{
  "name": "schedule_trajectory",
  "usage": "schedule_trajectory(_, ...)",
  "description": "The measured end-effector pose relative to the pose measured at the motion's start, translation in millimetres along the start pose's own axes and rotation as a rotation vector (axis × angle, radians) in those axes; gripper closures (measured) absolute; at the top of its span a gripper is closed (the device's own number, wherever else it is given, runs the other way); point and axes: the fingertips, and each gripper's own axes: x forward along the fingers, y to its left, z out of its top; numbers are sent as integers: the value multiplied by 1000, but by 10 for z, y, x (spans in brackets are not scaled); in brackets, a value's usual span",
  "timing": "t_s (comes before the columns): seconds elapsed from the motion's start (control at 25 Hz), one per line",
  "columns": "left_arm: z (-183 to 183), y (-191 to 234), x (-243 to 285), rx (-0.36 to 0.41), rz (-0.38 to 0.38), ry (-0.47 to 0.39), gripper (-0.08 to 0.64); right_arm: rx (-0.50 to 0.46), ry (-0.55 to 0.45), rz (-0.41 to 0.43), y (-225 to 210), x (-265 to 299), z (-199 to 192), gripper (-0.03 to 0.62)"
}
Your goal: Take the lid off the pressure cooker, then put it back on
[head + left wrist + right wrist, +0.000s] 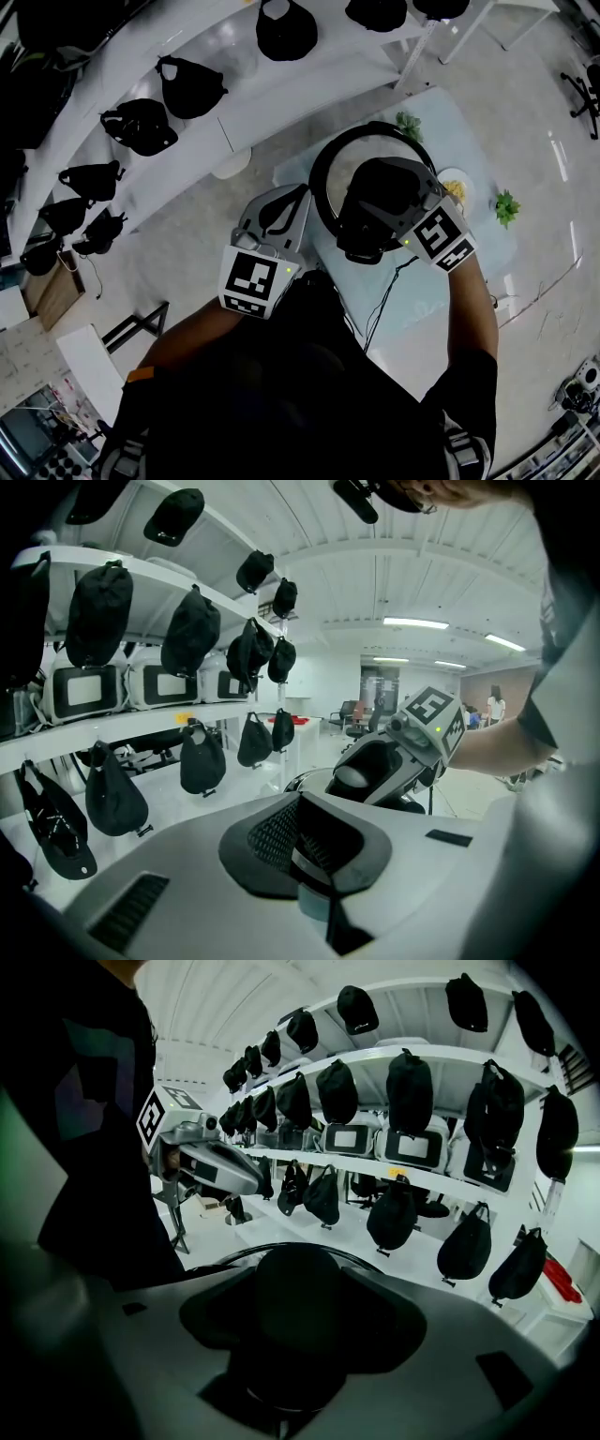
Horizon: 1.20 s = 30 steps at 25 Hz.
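Observation:
The pressure cooker's black lid lies on a pale blue table; only its round rim shows in the head view. My right gripper hangs over its middle. In the right gripper view the lid's black knob fills the gap between the jaws, both pads against it, and the rim curves behind. My left gripper floats just left of the lid, apart from it. Its pads meet with nothing between them.
White shelves hung with black caps and bags run along the left. On the table sit two small green plants, a plate of yellow food and a black cable.

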Motion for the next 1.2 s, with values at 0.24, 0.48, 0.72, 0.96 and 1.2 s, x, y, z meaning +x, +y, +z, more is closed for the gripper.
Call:
schedule_trajectory(0.24, 76, -88, -29, 16, -37, -26, 554, 60, -44, -106, -33, -310, 148, 302)
schedule_trajectory(0.48, 183, -329, -33, 43, -118, -66, 552, 138, -60, -277, 9, -827, 170, 302)
schedule_trajectory(0.72, 275, -734, -21, 104, -213, -93, 552, 277, -27, -461, 242, -1343, -145, 302)
schedule_trajectory(0.96, 304, -1184, 4, 158, -325, -95, 552, 386, 18, -599, 552, -1737, -499, 302)
schedule_trajectory(1.2, 200, -1689, 35, 198, -464, -73, 554, 514, 35, -732, 846, -2036, -854, 302)
